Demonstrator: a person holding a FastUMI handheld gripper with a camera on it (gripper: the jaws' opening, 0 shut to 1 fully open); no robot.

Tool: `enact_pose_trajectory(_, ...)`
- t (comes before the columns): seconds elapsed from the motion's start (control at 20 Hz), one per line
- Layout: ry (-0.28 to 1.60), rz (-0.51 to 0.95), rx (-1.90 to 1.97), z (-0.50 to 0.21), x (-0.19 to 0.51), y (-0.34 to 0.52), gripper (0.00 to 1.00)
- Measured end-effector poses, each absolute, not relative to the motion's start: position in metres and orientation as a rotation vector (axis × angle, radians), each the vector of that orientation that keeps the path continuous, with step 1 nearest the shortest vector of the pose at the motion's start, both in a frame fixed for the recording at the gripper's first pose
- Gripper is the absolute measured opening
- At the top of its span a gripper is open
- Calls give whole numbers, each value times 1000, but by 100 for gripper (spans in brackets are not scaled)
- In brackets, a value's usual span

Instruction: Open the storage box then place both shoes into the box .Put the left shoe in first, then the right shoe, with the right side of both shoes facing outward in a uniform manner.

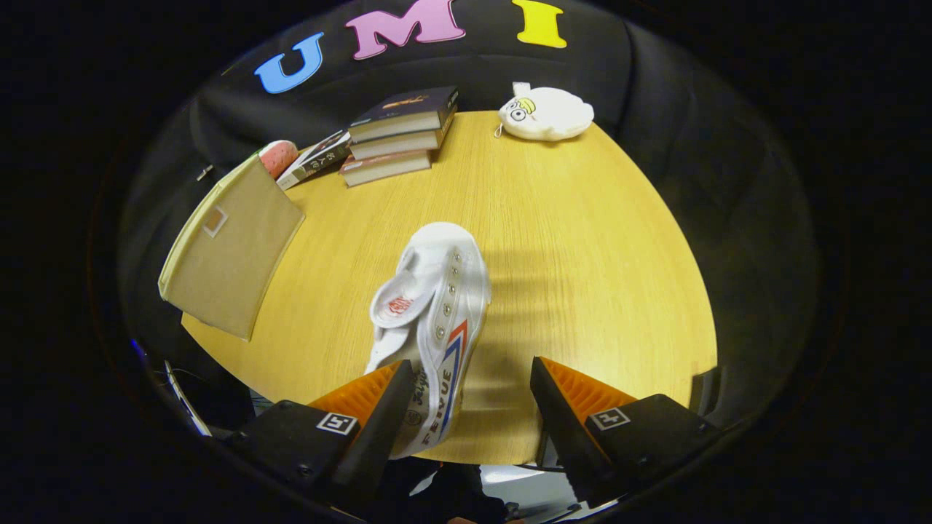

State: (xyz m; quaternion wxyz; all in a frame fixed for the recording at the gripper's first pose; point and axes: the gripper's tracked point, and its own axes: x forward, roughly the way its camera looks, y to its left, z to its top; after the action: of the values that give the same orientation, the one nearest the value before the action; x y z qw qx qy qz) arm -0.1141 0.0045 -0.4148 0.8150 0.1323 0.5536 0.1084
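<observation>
- Claw (466,407) spread wide, gripping nothing; white shoe (429,320) on the table (582,240) touches your left finger only.
- Closing now may shove its heel sideways.
- Storage box (229,247) well apart, flap looks shut: open first.

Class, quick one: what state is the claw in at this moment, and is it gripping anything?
Claw: open, gripping nothing; the white shoe lies between its fingers, against the left one, clear of the right.
</observation>
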Motion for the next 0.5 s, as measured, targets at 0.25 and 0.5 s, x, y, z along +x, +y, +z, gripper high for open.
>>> enact_pose_trajectory(0.25,1135,188,298,-436,-78,4,93)
enact_pose_trajectory(0.5,1098,191,331,-437,-62,22,61)
